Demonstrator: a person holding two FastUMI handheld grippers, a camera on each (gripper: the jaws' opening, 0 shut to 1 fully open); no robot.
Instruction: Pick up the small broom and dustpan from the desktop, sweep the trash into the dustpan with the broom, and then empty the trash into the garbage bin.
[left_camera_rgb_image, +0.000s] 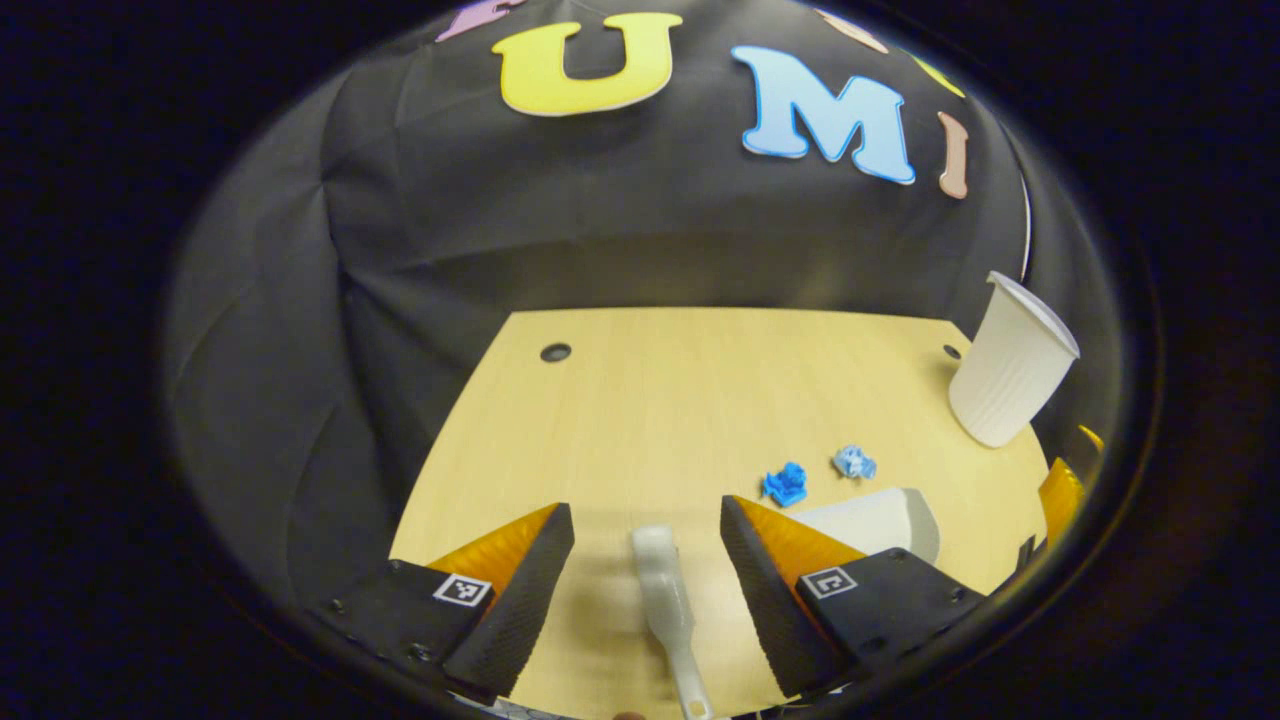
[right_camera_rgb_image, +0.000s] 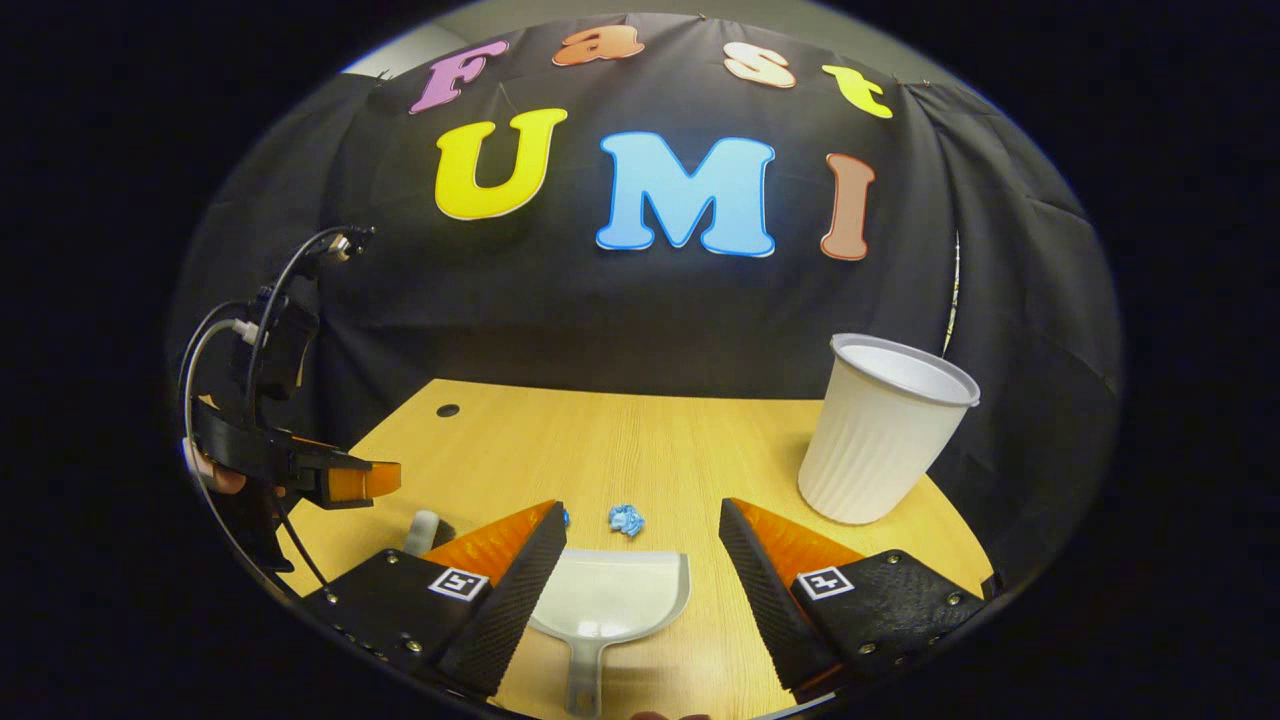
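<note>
Our left gripper (left_camera_rgb_image: 647, 565) stands spread wide, nothing between its fingers, and the small broom (left_camera_rgb_image: 670, 610) lies on the desktop (left_camera_rgb_image: 640, 400) in that gap – its long axis running straight away from us, parallel with the fingers, neither finger touching it. Our right gripper (right_camera_rgb_image: 640, 565) is spread just as wide over the dustpan (right_camera_rgb_image: 608, 605), whose short handle points back toward us while its open mouth faces away toward the trash. Both tools rest flat on the wood.

Since each tool is already centred between its own gripper's fingers, we judge that closing on either handle turns on that alignment alone (the left is nearer the broom, the right nearer the dustpan).

Outward from there, in the left gripper view, two crumpled blue scraps (left_camera_rgb_image: 786, 484) sit ahead and to the right, near the dustpan's far lip. The right gripper view shows one of them just beyond the pan's mouth. Farther out on the right stands the white garbage bin (right_camera_rgb_image: 880, 430), upright and open. The scraps lie loose on the desktop, not in the pan – whether the bin holds anything we cannot tell.
</note>
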